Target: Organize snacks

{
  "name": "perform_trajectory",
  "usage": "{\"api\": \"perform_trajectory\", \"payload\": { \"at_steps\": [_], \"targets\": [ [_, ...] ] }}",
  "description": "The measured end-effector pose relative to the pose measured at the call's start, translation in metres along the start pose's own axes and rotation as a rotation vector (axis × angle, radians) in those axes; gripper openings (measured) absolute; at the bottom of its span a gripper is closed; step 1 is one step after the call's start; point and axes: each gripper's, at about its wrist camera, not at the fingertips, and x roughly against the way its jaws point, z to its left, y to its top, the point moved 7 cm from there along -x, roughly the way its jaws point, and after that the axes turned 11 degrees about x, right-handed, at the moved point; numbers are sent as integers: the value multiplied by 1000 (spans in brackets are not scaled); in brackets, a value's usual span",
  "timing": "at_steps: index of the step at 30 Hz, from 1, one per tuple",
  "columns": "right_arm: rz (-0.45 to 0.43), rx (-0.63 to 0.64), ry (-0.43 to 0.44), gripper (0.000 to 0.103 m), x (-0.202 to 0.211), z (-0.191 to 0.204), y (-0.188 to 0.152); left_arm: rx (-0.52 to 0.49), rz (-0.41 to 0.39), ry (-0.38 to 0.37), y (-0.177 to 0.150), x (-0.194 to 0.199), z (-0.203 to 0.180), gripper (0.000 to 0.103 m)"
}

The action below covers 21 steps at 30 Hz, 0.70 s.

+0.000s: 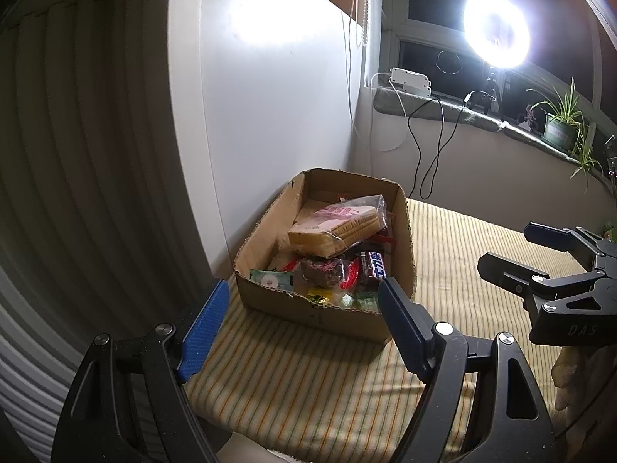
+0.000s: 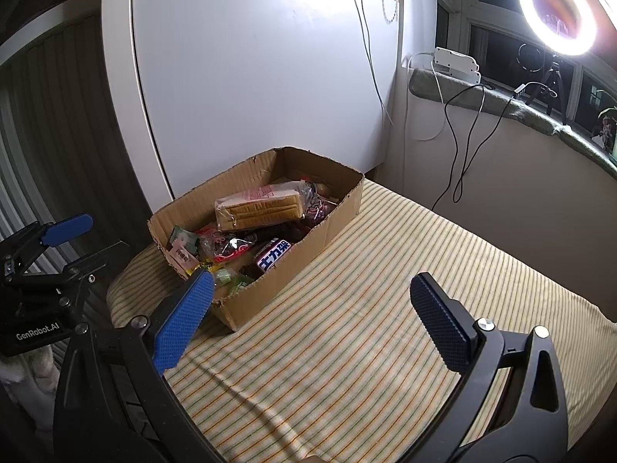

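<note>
A torn cardboard box point(image 1: 266, 231) point(image 2: 293, 270) stands on the striped tablecloth point(image 1: 308, 378) point(image 2: 385, 328), against the white panel. Several snacks fill it: a bagged sliced bread point(image 1: 335, 227) point(image 2: 258, 208) on top, a dark chocolate bar point(image 1: 376, 266) point(image 2: 273, 254) with white lettering, a brown cake pack point(image 1: 322, 272) and a green sachet point(image 1: 270, 279). My left gripper point(image 1: 304, 285) point(image 2: 102, 237) is open and empty just short of the box's near wall. My right gripper point(image 2: 311, 278) point(image 1: 506, 246) is also open and empty, to the right of the box's near corner.
A white panel point(image 1: 270, 115) rises behind the box. A bright ring light point(image 1: 495, 31) point(image 2: 555, 11) stands on the window sill with a white power strip point(image 1: 410, 81), hanging cables point(image 1: 432, 146) and a potted plant point(image 1: 561, 123). Bare striped cloth extends right of the box.
</note>
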Motion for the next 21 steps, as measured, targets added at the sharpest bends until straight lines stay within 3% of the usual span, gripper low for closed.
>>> {"api": "perform_trajectory", "payload": {
  "at_steps": [21],
  "targets": [
    [10, -5, 6, 103, -3, 3, -4, 1, -9, 3, 0, 0, 3, 79]
  ]
}}
